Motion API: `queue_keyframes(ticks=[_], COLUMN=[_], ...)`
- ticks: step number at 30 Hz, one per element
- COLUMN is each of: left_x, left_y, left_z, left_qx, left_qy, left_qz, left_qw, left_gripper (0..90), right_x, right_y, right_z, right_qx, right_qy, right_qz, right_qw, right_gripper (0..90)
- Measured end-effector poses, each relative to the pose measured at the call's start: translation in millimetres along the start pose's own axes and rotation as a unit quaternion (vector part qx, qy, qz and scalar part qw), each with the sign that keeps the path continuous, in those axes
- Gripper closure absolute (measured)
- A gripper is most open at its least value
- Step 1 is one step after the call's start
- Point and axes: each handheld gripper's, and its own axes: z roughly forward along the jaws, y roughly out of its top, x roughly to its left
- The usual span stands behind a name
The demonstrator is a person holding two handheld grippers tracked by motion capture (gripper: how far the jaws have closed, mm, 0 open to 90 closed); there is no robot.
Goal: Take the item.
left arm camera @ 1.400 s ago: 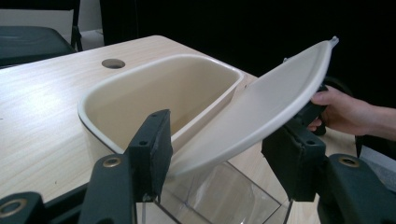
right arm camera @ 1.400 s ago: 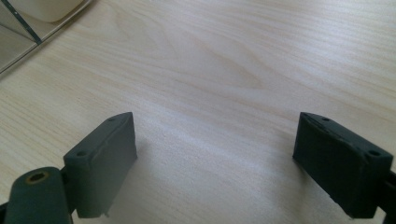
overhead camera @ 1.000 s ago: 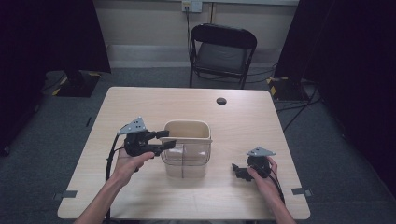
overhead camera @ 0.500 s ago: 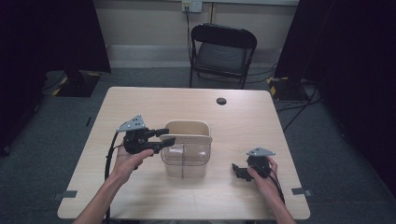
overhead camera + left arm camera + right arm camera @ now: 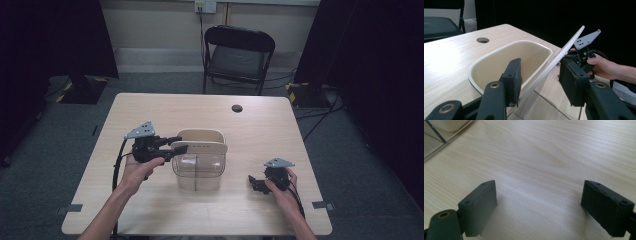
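A clear plastic container point(image 5: 197, 171) stands mid-table with a cream tub point(image 5: 200, 135) seated in its top. A flat cream lid point(image 5: 205, 147) lies tilted across the tub's near edge. My left gripper point(image 5: 179, 143) is at the container's left side. In the left gripper view, my left gripper point(image 5: 541, 75) is open. The tilted lid point(image 5: 569, 46) rises between its jaws, and the cream tub point(image 5: 499, 60) is just beyond. My right gripper point(image 5: 254, 182) rests low on the table right of the container. It is open point(image 5: 539, 205) over bare wood, holding nothing.
A round cable hole point(image 5: 237, 108) sits near the table's far edge. A black folding chair point(image 5: 239, 55) stands behind the table point(image 5: 125, 210). The person's other hand point(image 5: 604, 67) shows past the lid in the left gripper view.
My left gripper has edged slightly forward at the container's left rim, and the lid sits a little more tilted. The right gripper has not moved.
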Motion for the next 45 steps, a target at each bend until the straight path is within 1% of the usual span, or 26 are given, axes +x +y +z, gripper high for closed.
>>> queue_keyframes(ticks=[3, 5, 7, 11, 16, 18, 25, 31, 38, 45], left_x=[0.9, 1.3, 1.1, 1.2, 3.7, 3.9, 6.2, 7.0, 8.5, 9.6], left_y=[0.4, 1.7, 2.8, 3.8, 4.2, 4.0, 5.1, 6.1, 5.2, 5.1], left_z=[0.4, 0.3, 0.5, 0.9, 1.2, 2.4, 2.1, 2.3, 2.2, 2.5], left_qx=[-0.002, 0.003, 0.007, 0.007, 0.007, 0.002, 0.002, 0.008, 0.005, 0.005], left_qy=[0.0, 0.003, 0.006, 0.008, 0.007, 0.01, 0.007, 0.013, 0.01, 0.01], left_qz=[-0.003, 0.001, 0.0, 0.003, -0.002, -0.005, -0.007, -0.008, -0.013, -0.012], left_qw=[1.0, 1.0, 1.0, 0.9999, 0.9999, 0.9999, 0.9999, 0.9999, 0.9999, 0.9999], left_gripper=[53.4, 53.8, 54.0, 54.4, 54.8, 54.8, 55.9, 57.2, 57.3, 57.6], right_x=[0.0, 0.0, 0.0, 0.0, 0.0, -0.1, 0.0, 0.0, 0.0, 0.0], right_y=[0.0, 0.0, 0.0, 0.0, 0.0, 0.0, 0.0, 0.0, 0.0, 0.0], right_z=[0.0, 0.0, 0.0, 0.0, 0.0, 0.1, 0.0, 0.0, 0.0, 0.0], right_qx=[0.0, 0.0, 0.0, 0.0, 0.0, 0.0, 0.0, 0.0, 0.0, 0.0], right_qy=[0.0, 0.0, 0.0, 0.0, 0.0, 0.0, 0.0, 0.0, 0.0, 0.0], right_qz=[0.0, 0.0, 0.0, 0.0, 0.0, -0.001, 0.0, 0.0, 0.0, 0.0], right_qw=[1.0, 1.0, 1.0, 1.0, 1.0, 1.0, 1.0, 1.0, 1.0, 1.0], right_gripper=[12.6, 12.5, 12.5, 12.6, 12.6, 12.6, 12.5, 12.5, 12.6, 12.6])
